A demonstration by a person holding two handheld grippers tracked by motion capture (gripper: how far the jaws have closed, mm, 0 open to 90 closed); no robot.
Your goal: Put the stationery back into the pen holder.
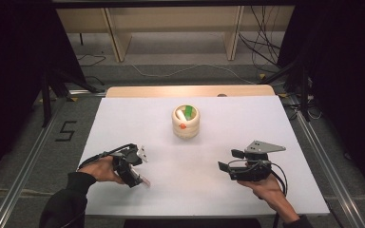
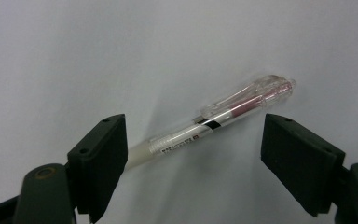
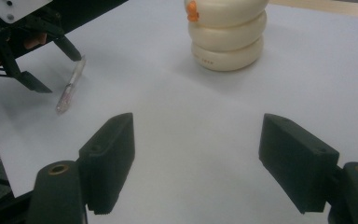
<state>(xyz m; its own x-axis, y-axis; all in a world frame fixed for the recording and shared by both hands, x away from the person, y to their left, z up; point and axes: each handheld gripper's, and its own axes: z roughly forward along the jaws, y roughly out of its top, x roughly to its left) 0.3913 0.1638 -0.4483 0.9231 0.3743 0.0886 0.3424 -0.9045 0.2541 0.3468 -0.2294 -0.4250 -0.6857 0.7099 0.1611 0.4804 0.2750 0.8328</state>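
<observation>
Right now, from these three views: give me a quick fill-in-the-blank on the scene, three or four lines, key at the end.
1. The left gripper has its fingers ____ on either side of the pen.
2. The pen lies flat on the ____ table cover.
3. The cream ringed holder has a small ____ knob on its side.
4. The right gripper holds ____.

Missing words: open; white; orange; nothing

White-covered surface (image 1: 123, 118) on grey carpet floor (image 1: 24, 142); wooden shelving (image 1: 171, 23) and loose cables (image 1: 261, 42) behind, dark surroundings.
</observation>
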